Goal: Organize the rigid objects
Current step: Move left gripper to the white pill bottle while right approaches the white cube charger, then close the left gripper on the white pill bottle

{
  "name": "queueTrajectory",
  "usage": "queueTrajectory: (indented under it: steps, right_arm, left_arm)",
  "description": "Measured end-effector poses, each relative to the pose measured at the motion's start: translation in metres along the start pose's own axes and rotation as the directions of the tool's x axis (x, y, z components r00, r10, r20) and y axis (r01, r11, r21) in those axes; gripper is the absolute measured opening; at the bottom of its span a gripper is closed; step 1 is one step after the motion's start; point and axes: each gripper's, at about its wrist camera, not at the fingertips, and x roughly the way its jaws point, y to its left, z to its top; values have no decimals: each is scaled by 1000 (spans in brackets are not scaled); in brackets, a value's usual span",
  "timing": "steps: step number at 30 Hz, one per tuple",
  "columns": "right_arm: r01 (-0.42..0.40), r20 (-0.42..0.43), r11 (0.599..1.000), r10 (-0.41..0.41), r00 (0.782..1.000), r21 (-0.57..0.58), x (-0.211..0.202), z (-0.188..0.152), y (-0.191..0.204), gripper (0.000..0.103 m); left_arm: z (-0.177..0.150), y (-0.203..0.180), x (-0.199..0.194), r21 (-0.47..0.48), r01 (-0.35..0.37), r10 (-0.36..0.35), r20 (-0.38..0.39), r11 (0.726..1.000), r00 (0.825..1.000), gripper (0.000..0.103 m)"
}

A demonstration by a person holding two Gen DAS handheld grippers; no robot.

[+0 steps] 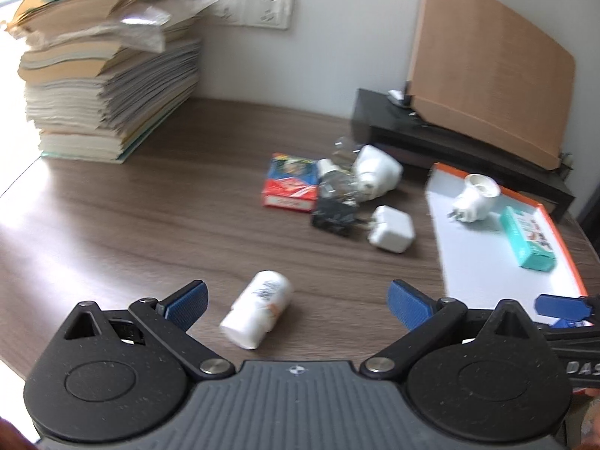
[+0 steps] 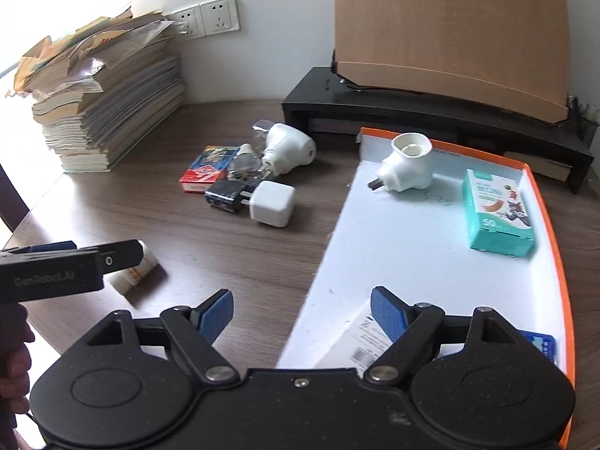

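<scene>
A white pill bottle (image 1: pixel 258 309) lies on its side on the brown table, between the open jaws of my left gripper (image 1: pixel 298 303); it also shows in the right wrist view (image 2: pixel 137 272), partly behind the left gripper. A cluster lies mid-table: a red card box (image 1: pixel 288 187), a black adapter (image 1: pixel 332 219), a white charger cube (image 1: pixel 392 228), a white plug (image 1: pixel 375 172) and glass bulbs (image 1: pixel 335 180). An orange-rimmed white tray (image 2: pixel 397 247) holds a white socket adapter (image 2: pixel 407 167), a teal box (image 2: pixel 497 217) and a white box (image 2: pixel 360 341). My right gripper (image 2: pixel 302 317) is open and empty over the tray's near left edge.
A tall stack of papers and books (image 1: pixel 108 75) stands at the back left. A black monitor riser (image 2: pixel 431 120) with a brown board (image 2: pixel 450 33) on it lines the back right. Wall sockets (image 2: pixel 206 18) sit behind. A blue card (image 2: pixel 540 345) lies in the tray's near corner.
</scene>
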Motion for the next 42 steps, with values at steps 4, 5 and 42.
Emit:
queueTrajectory:
  steps: [4,5,42]
  right_arm:
    - [16,-8,999,-16,1000,-38,2,2,13,95]
    - [18,-8,999,-19,1000,-42,2,1,15,95]
    - [40,-66,999,-39,997,14,33,11,16,95]
  left_arm:
    - [1,11,8,-9,-33,33,-51,999,998,103]
    - [2,12,12,2,-44,44,-73,999,996,103]
    - [-9,30,58,136,74,-58,-119,988,991,70]
